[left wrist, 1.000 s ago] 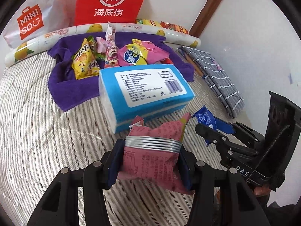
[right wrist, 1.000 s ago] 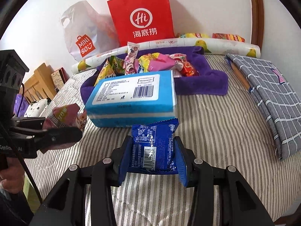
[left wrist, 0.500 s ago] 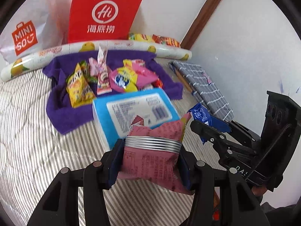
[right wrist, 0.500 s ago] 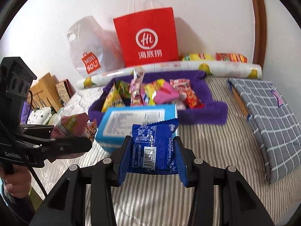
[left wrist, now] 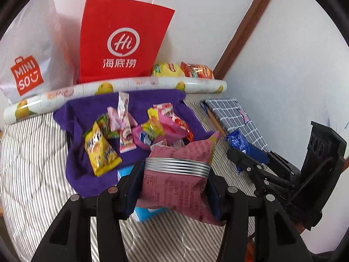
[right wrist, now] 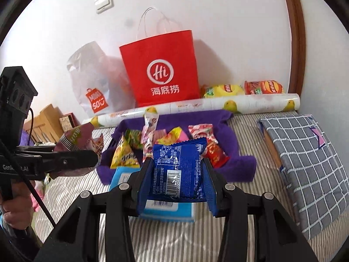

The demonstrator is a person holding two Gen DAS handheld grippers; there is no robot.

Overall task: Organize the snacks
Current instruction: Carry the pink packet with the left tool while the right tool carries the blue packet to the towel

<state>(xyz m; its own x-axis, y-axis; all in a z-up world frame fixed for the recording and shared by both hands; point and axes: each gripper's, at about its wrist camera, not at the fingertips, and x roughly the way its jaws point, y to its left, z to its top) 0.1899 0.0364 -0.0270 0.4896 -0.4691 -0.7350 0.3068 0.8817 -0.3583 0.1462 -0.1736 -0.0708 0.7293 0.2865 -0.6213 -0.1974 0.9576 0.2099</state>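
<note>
Left hand-held gripper [left wrist: 174,187] clenches a pink snack packet [left wrist: 176,187]; right hand-held gripper [right wrist: 177,183] clenches a blue one [right wrist: 177,170]. Beyond both, a purple cloth tray [right wrist: 240,163] holds perhaps six snacks.

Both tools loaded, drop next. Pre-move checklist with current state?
1. Left tool grips pink packet: ok.
2. Right tool grips blue packet: ok.
3. Purple cloth ahead in view: ok.
4. Bare spot on cloth for two more packets: ok, right part.
5. Tissue pack under the tools, cleared: cannot tell.
6. Tools apart from each other: ok.
</note>
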